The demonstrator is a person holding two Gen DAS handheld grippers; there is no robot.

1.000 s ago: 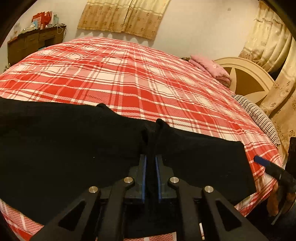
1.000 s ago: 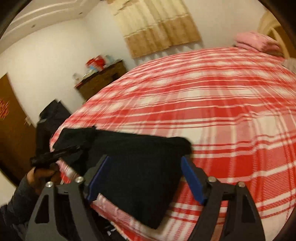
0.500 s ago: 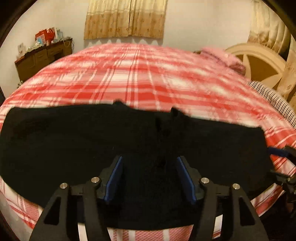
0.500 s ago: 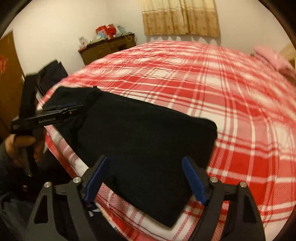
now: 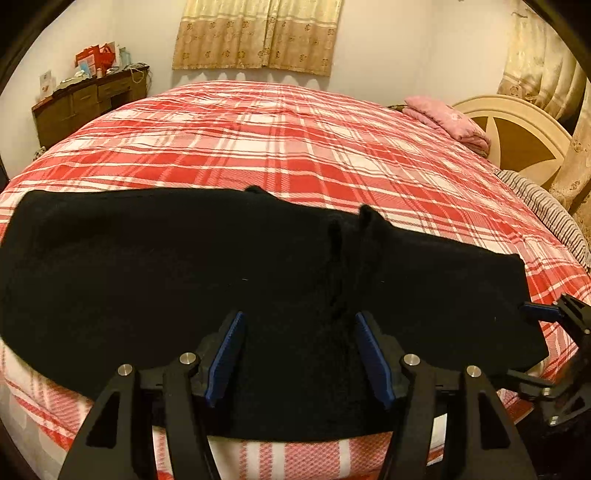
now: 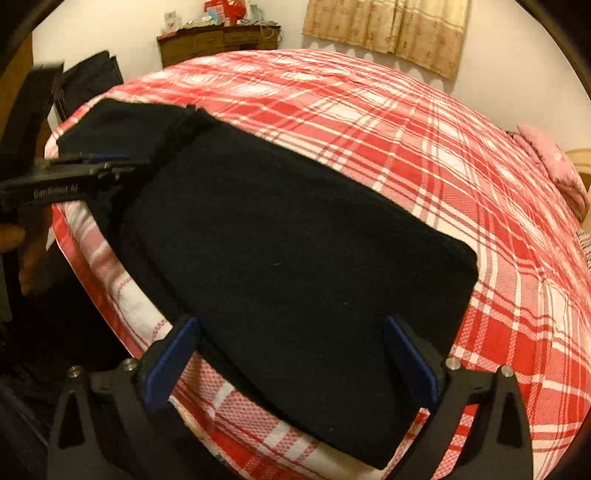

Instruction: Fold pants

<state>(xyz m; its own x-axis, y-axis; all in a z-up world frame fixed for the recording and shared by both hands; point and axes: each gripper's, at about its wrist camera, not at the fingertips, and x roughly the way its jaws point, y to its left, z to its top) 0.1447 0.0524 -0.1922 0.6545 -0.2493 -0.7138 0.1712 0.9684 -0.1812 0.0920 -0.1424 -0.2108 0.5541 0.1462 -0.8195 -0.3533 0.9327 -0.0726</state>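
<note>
Black pants (image 5: pixel 184 266) lie folded lengthwise along the near edge of the bed (image 5: pixel 295 147), which has a red plaid cover. My left gripper (image 5: pixel 299 321) stands open over their middle. A small raised ridge of cloth (image 5: pixel 362 229) lies just ahead of it, untouched by the pads. In the right wrist view my right gripper (image 6: pixel 290 326) hovers over the right end of the pants (image 6: pixel 295 240). Its jaws are opening wide, with cloth below them but nothing gripped. The left gripper (image 6: pixel 103 164) shows at the far left there, held by a hand.
A pink folded cloth (image 5: pixel 447 122) and a striped pillow (image 5: pixel 546 210) lie by the round headboard (image 5: pixel 517 136) at the right. A wooden dresser (image 5: pixel 88 103) stands beyond the bed's far left, curtains (image 5: pixel 258 33) hang behind, and a dark object (image 6: pixel 92 81) stands beside the bed.
My left gripper has opened and let go of the pinched fold, which stays as a ridge. My right gripper has dropped closer over the pants' end, rolled level, and spread its jaws wider.
</note>
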